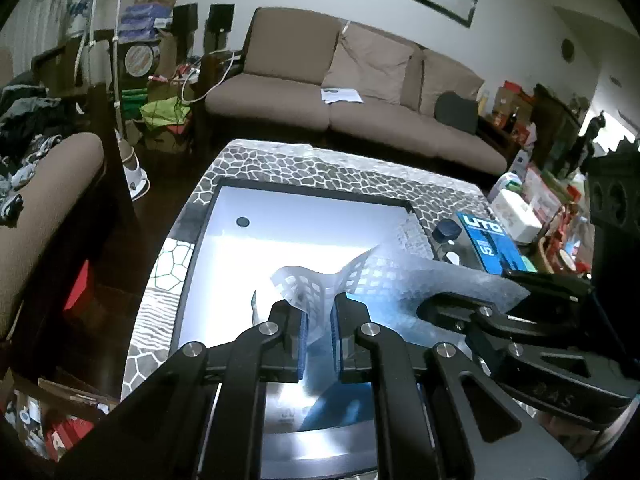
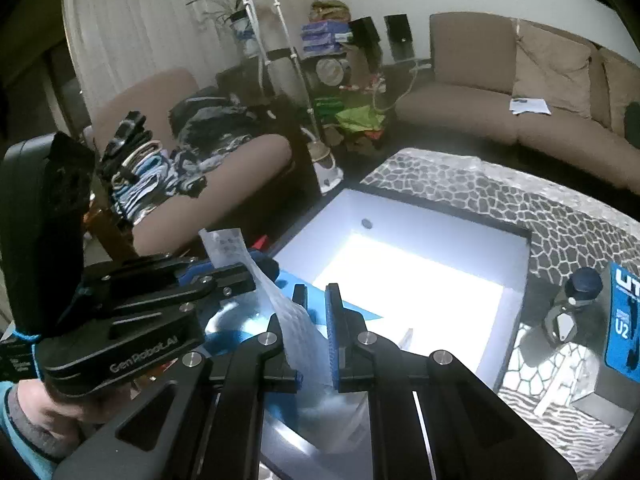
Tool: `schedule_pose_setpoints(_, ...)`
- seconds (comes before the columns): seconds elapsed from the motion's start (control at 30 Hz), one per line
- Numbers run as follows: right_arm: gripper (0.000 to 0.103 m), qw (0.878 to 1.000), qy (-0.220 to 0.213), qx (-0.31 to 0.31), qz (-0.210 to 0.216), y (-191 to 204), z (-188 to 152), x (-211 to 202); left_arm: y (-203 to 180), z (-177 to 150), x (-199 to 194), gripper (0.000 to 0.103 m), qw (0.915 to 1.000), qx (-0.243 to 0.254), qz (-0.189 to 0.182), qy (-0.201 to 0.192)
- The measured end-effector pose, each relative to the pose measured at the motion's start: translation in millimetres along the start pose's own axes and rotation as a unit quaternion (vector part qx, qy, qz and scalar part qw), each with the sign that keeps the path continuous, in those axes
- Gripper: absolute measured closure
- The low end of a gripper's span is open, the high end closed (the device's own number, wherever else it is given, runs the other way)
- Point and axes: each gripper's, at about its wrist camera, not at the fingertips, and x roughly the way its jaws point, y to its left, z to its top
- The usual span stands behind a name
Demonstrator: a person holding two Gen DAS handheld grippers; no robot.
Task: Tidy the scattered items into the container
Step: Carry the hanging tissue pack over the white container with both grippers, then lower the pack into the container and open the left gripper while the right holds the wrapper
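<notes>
Two grippers share one thin translucent plastic packet point(image 1: 372, 276), printed with a white grid. The left gripper point(image 1: 318, 330) pinches its left edge; the right gripper point(image 2: 316, 332), just right of it, pinches the other. Both sets of fingers are pressed together on the sheet. The packet's long axis runs left to right between them, sagging and creased, directly above the near half of the white black-rimmed rectangular box point(image 1: 208, 216). Judging by this, lowering and letting go should drop it inside. Farther right stands a blue carton point(image 1: 490, 240).
</notes>
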Motion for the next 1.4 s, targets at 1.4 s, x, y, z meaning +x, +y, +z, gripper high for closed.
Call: schedule_pose_setpoints(1.4,0.095,0.992,0.092,-0.043,-0.073,-27.0,-60.3,-22.2,-73.6,-15.0,-12.3,0.079,0.9747,0.161,-0.103,0.116)
